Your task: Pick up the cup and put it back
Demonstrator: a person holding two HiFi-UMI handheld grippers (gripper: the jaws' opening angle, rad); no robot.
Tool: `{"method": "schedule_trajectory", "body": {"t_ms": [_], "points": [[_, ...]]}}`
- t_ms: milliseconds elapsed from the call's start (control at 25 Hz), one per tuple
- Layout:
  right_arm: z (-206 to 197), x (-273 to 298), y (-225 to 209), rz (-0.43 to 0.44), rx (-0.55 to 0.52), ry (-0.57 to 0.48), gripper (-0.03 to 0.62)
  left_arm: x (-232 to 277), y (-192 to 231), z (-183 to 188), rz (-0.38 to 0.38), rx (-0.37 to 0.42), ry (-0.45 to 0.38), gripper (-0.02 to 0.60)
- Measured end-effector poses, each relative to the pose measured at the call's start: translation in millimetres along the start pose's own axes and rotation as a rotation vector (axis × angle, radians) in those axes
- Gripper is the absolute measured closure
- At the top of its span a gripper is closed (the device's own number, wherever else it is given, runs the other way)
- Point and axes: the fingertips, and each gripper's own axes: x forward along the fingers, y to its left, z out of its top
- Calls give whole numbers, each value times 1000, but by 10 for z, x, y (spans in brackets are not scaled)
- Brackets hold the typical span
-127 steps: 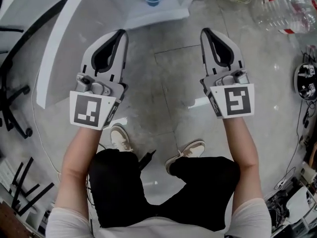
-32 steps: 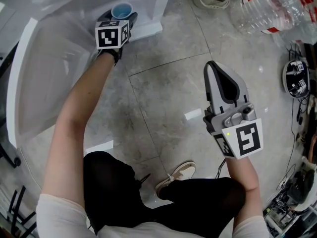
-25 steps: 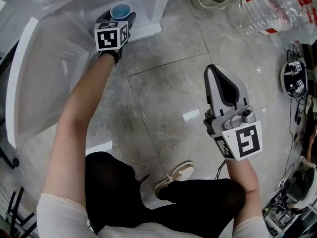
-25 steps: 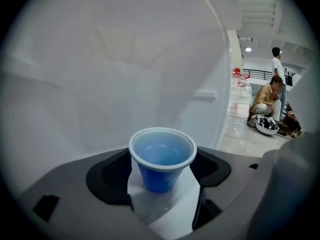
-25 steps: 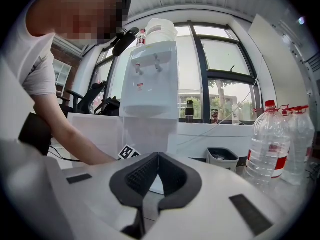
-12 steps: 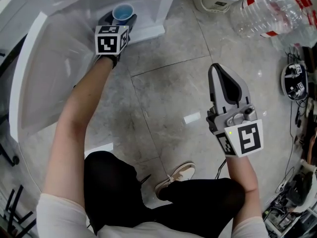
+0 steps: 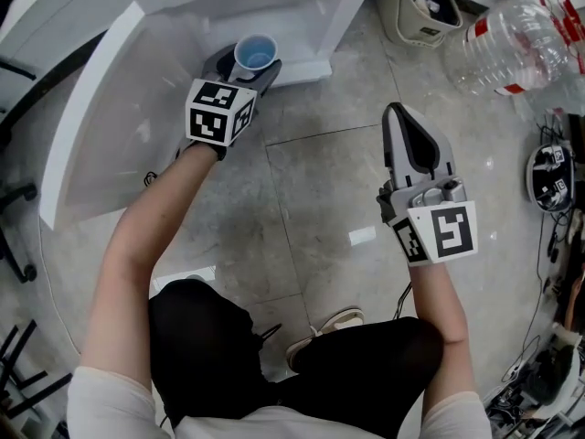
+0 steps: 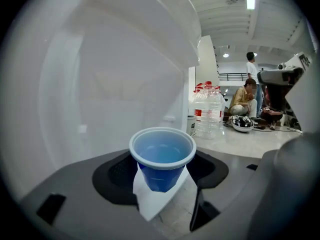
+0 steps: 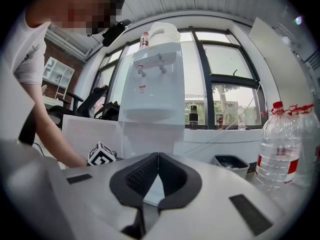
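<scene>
The left gripper (image 7: 247, 69) is grasping the cup (image 8: 162, 159), its dark, ribbed rubber pads pressing on the sides just under the rim; the jaws have just been closing, with the cup between them. The cup is a small, tapering one of glossy blue plastic with a paler rolled lip, standing upright, and its inside is showing smooth and blue. In the head view it is sitting over the front edge of the white ledge at the foot of the water dispenser (image 9: 150, 84), a boxy, smooth plastic cabinet; whether the base is touching that ledge is not clear. The black-and-white marker cube (image 7: 219, 112) is riding behind the jaws.

The right gripper (image 7: 398, 112) is hanging well apart over the grey, polished stone floor (image 7: 320, 181), clenched tip to tip on nothing, its curved pads leaving only a teardrop gap. Clear, ridged plastic bottles (image 7: 512, 35) with red labels are lying near a cream bin (image 7: 428, 7).
</scene>
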Motion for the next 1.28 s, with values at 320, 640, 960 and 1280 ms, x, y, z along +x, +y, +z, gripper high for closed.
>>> {"method": "schedule_trajectory", "body": {"t_ms": [320, 640, 960, 1280], "points": [[50, 299, 90, 16, 25, -40, 574, -509, -216, 329, -67, 14, -36, 262], [22, 323, 9, 3, 34, -41, 574, -1146, -294, 472, -99, -3, -52, 262], [6, 167, -241, -51, 37, -38, 574, -1795, -236, 432, -47, -46, -71, 262], [33, 122, -309, -65, 48, -55, 574, -2351, -231, 615, -35, -111, -116, 262]]}}
